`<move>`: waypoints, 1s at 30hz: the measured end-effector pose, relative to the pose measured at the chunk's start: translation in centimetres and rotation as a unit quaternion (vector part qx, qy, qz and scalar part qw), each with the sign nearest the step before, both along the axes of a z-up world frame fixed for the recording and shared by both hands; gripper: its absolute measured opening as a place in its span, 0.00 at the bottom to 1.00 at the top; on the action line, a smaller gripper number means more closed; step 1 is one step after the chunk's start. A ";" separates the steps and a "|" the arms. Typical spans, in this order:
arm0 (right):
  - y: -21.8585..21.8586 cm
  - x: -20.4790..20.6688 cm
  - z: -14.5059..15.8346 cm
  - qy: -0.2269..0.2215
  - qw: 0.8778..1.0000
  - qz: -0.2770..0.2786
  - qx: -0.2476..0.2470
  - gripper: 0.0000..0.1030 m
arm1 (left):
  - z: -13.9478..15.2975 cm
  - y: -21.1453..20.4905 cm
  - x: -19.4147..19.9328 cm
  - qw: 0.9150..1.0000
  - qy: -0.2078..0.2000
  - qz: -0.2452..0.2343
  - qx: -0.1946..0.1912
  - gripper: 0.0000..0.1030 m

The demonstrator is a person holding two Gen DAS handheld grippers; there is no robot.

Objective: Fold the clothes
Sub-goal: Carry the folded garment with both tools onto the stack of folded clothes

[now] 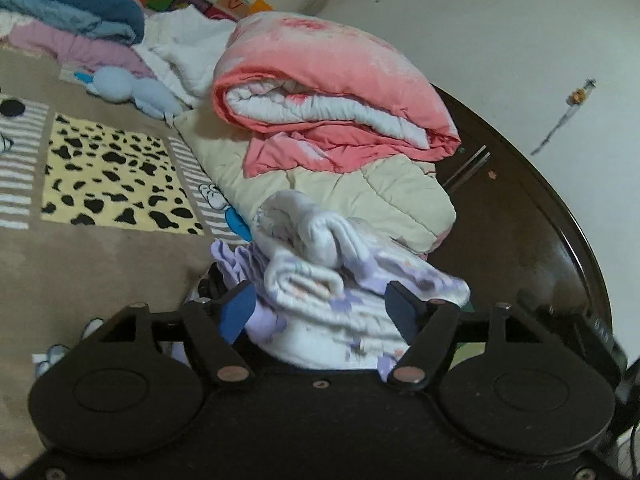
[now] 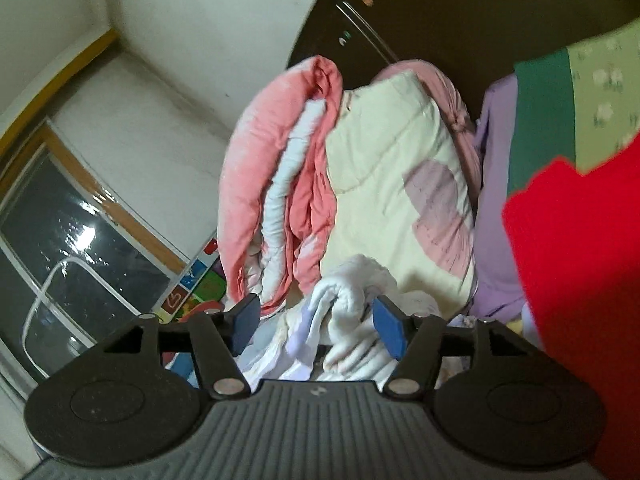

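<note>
White garment (image 1: 352, 280) printed with lilac flowers; quilt (image 1: 332, 92) coloured coral-pink and white; cream quilt (image 1: 360, 196); rug (image 1: 108, 176) patched yellow with black spots.

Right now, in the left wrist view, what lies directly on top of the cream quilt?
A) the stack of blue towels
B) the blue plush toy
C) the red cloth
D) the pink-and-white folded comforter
D: the pink-and-white folded comforter rests on the cream quilt, while the plush toy lies apart on the bed.
</note>
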State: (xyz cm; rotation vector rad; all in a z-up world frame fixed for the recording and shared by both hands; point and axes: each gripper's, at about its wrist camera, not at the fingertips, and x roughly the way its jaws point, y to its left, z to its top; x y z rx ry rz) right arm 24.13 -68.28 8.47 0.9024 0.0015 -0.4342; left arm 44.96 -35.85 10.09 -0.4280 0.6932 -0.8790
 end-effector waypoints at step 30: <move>0.4 4.5 -4.9 0.020 0.998 0.013 0.057 0.40 | -2.6 -3.9 -1.4 0.996 -0.049 -0.055 -0.046 0.39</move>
